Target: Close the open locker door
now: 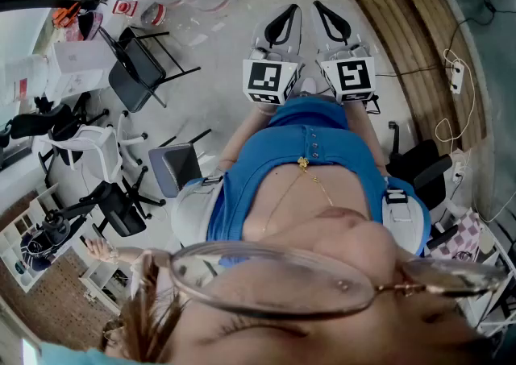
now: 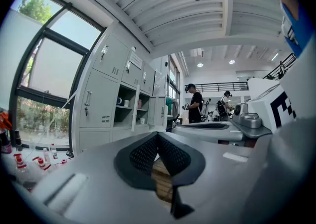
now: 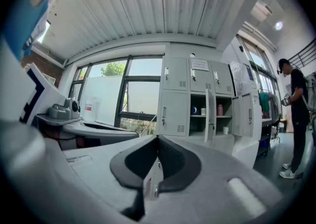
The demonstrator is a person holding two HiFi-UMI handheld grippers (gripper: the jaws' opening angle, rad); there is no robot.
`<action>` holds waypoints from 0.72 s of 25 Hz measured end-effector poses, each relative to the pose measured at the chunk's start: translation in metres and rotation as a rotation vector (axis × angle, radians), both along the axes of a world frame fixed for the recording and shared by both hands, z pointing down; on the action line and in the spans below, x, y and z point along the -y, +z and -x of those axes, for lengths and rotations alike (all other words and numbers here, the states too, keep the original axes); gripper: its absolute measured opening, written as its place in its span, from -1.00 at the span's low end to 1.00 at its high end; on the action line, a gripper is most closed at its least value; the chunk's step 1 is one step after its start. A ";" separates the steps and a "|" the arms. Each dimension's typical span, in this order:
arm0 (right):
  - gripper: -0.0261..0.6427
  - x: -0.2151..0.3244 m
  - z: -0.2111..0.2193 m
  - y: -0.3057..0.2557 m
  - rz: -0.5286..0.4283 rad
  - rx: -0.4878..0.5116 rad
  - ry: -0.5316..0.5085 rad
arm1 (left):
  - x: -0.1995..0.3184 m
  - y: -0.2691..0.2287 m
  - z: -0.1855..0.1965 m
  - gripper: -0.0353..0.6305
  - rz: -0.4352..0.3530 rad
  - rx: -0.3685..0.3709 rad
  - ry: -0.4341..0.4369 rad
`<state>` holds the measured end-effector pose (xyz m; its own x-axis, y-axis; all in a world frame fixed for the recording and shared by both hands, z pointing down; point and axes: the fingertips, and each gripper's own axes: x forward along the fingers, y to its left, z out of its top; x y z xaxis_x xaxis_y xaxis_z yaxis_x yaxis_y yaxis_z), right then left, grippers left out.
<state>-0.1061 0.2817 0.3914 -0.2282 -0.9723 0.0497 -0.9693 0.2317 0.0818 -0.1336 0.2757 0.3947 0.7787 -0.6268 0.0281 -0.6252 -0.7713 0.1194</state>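
Grey metal lockers [image 3: 173,114], flat door [image 3: 208,114] ajar

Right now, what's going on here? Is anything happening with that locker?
A person holds the left gripper and the right gripper side by side. Both are shut and empty, and they point at the grey lockers some way off. A locker door stands open with shelves showing, and nothing touches it yet.

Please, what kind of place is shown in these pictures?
Probably a workshop or lab hall: grey metal lockers beside a big window, and several office chairs.
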 end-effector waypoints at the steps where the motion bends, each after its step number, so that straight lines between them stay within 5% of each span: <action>1: -0.92 0.000 -0.003 -0.001 -0.011 0.007 0.001 | 0.000 0.000 -0.003 -0.90 0.000 -0.001 -0.001; 18: -0.92 0.032 -0.039 -0.004 -0.049 0.054 -0.017 | 0.033 -0.002 -0.029 -0.90 -0.022 -0.004 -0.029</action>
<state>-0.0670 0.2501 0.3876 -0.2461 -0.9692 -0.0106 -0.9685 0.2455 0.0414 -0.1047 0.2426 0.3925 0.7605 -0.6493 0.0109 -0.6466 -0.7556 0.1049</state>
